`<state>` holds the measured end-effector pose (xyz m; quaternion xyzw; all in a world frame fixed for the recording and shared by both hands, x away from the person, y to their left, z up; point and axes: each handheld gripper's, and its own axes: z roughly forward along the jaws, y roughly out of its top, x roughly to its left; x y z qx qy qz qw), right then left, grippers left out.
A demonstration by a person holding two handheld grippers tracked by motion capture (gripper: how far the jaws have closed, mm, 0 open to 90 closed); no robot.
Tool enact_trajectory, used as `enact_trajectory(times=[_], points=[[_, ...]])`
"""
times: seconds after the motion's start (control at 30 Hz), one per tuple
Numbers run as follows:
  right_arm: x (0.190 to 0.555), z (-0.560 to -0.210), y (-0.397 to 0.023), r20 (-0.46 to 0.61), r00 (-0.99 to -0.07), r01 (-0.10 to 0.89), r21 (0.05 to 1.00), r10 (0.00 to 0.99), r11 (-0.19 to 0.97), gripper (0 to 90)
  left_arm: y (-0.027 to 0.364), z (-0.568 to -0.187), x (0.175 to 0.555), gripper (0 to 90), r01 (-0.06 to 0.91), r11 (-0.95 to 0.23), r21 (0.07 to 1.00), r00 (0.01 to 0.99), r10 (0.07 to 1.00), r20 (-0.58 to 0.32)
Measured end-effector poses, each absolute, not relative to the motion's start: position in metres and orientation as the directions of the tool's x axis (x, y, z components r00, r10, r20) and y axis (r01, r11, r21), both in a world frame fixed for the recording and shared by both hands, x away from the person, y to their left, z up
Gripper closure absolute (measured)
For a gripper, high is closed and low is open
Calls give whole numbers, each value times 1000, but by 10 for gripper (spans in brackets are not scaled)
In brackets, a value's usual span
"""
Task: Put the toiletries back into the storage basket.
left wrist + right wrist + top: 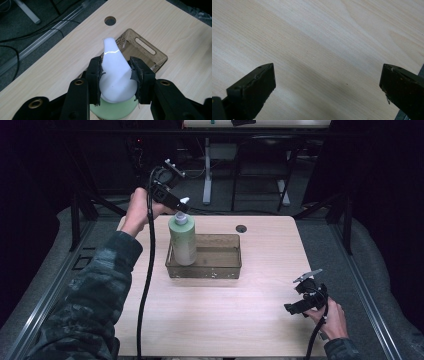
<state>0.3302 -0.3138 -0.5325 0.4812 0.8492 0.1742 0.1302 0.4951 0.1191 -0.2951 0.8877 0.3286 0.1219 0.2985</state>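
Note:
A pale green pump bottle stands upright at the left end of a clear brownish plastic bin on the wooden table. Its white pump head sits between the two black pads of my left gripper, which is shut on it from above and behind. In the high view the left gripper reaches over the bottle top from the far left. My right gripper rests low near the table's front right corner, jaws wide apart over bare wood, nothing between them.
A round cable hole lies in the table behind the bin. The bin has a slot handle at its end. Cables trail from both grippers. Dark floor, table legs and a metal frame surround the table.

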Motion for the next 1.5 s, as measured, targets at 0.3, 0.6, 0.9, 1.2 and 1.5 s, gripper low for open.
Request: enact_trajectory(times=[0.3, 0.6, 0.9, 1.2, 1.5], points=[[330, -532, -314, -51, -500, 772, 426, 864, 472, 0, 121, -304, 494, 630, 517, -598, 612, 752, 659, 8], [330, -532, -313, -52, -501, 772, 426, 864, 472, 0, 125, -312, 494, 630, 526, -594, 609, 752, 659, -6], [330, -532, -313, -52, -502, 768, 432, 863, 472, 0, 130, -318, 492, 630, 533, -593, 604, 751, 661, -14], [329, -532, -312, -47, -501, 770, 433, 864, 469, 0, 134, -323, 491, 630, 541, -598, 592, 749, 662, -15], [330, -532, -313, -46, -500, 770, 433, 865, 468, 0, 136, -325, 490, 630, 547, -600, 583, 750, 661, -23]])
